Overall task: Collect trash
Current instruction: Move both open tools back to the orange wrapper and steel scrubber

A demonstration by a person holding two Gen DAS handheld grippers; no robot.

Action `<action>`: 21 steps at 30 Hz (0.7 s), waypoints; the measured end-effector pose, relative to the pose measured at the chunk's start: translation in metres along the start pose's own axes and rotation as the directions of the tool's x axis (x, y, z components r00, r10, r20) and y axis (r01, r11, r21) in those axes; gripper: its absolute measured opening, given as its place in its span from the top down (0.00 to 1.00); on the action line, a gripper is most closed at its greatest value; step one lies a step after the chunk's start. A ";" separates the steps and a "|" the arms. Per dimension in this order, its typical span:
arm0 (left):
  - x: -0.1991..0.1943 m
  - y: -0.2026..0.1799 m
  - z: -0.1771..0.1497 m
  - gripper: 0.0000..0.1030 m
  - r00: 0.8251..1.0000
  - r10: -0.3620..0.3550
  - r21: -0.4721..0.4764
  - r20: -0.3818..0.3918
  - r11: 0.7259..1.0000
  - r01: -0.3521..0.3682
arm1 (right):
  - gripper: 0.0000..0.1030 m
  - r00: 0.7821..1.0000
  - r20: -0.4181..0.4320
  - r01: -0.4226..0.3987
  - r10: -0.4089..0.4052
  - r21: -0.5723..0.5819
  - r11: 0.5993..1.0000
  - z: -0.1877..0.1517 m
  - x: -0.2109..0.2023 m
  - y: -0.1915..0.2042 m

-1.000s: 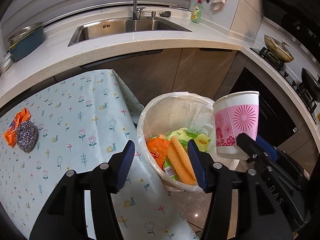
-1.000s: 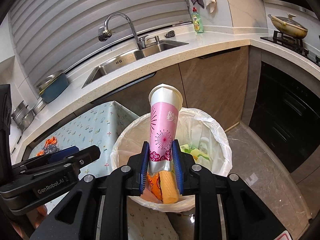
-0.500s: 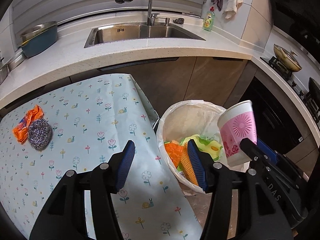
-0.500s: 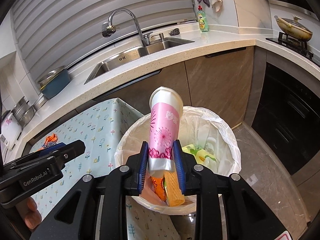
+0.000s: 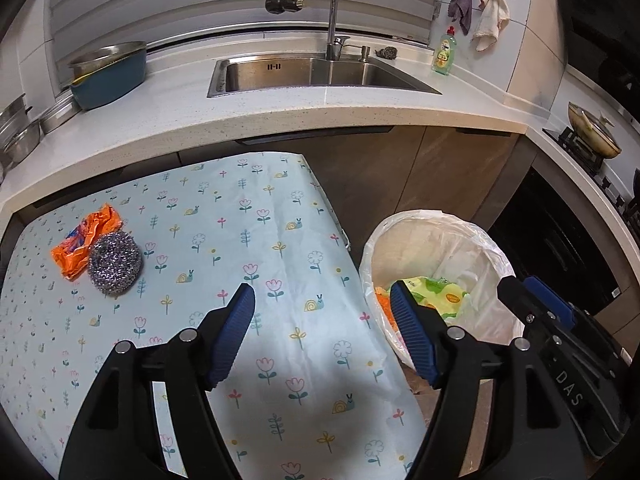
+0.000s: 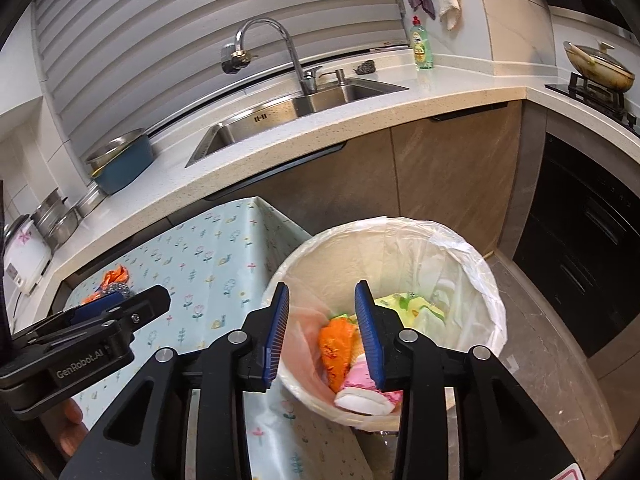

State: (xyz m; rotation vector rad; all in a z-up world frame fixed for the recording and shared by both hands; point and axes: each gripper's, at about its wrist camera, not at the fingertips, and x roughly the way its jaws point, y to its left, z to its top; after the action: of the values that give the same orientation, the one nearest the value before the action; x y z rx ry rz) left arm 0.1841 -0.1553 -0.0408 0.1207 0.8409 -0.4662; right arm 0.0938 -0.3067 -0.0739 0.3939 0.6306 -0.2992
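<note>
I see a pale speckled countertop point(image 5: 280, 120) curving round the kitchen, with a steel sink point(image 5: 312, 74) and tall curved faucet point(image 5: 320, 8) under ribbed grey slats. Below it run brown cabinet doors point(image 6: 452, 176); grey marbled floor tiles point(image 6: 560, 344) lie by a black oven point(image 6: 592, 232).

Sink point(image 5: 316, 72), dish soap bottle point(image 5: 444, 53), wok point(image 6: 600, 66).

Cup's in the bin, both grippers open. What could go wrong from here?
1. The steel scourer lies against the orange wrapper; grabbing one may drag the other.
2. The right gripper hangs over the bin liner; pulling back low might snag it.
</note>
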 end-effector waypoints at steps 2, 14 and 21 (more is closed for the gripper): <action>-0.002 0.007 -0.001 0.35 1.000 0.010 -0.010 0.002 1.000 -0.010 | 0.63 1.000 0.001 -0.012 0.012 -0.013 1.000 -0.001 0.000 0.011; -0.017 0.079 -0.006 0.35 0.995 0.102 -0.094 0.015 0.991 -0.100 | 0.62 0.993 -0.026 -0.114 0.112 -0.124 0.986 -0.006 0.005 0.098; -0.026 0.132 -0.011 0.35 0.987 0.158 -0.145 0.016 0.977 -0.154 | 0.57 0.987 -0.054 -0.159 0.152 -0.181 0.970 -0.016 0.016 0.149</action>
State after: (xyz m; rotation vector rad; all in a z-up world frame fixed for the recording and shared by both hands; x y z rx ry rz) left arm 0.2204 -0.0259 -0.0392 0.0465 0.8284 -0.2582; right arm 0.1553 -0.1706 -0.0560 0.2688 0.6564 -0.0821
